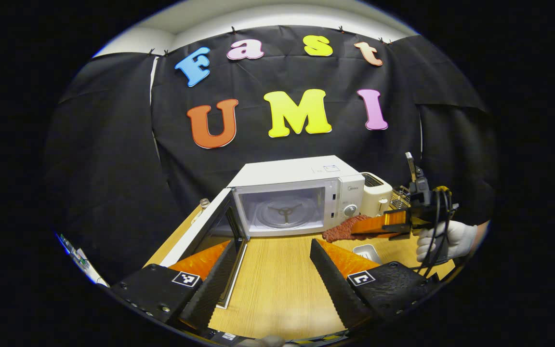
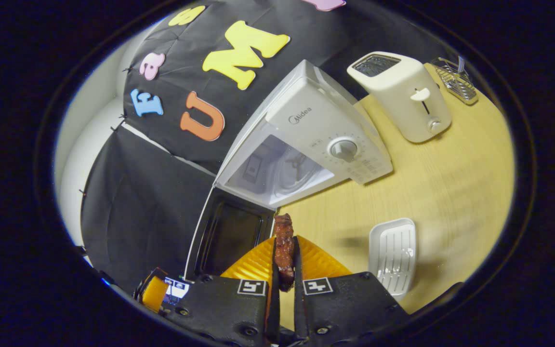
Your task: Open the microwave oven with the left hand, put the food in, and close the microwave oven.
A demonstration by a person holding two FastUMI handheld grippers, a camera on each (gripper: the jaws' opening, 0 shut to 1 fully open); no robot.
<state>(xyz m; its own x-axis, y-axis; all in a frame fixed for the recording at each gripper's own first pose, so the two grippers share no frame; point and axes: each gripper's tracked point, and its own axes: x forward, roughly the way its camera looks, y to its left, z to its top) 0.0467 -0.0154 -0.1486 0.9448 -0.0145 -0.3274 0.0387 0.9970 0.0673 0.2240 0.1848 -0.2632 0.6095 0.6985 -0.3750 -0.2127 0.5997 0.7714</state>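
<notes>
- White microwave (image 1: 297, 197) stands at the middle of the left gripper view, on a wooden table (image 1: 277, 270), with its door (image 1: 210, 231) swung wide open toward the lower left of the frame; the round glass plate (image 1: 284, 214) shows inside the lit cavity.
- In the right gripper view the microwave (image 2: 306, 140) sits tilted in the upper middle of the frame, its open door (image 2: 229, 236) hanging below it at lower centre-left.
- Reddish-brown piece of food (image 2: 284, 250) is pinched between the fingers of the right gripper (image 2: 284, 262), low in the middle of that view; the fingers are closed tight on it, and its tip pokes out toward the microwave's opening.
- From the left gripper view the same food (image 1: 342, 229) hangs just in front of the microwave's lower right corner, carried by the right gripper (image 1: 378, 227), which a gloved hand (image 1: 443, 241) holds at the right edge.
- Left gripper (image 1: 273, 258) sits at the bottom of its own view, fingers spread wide apart and holding nothing, with the door just beside its left finger.
- White ridged tray (image 2: 393, 253) lies on the table at the lower right of the right gripper view.
- Cream toaster (image 2: 403, 94) stands at the upper right, beside the microwave, with a wire rack (image 2: 455, 79) beyond it.
</notes>
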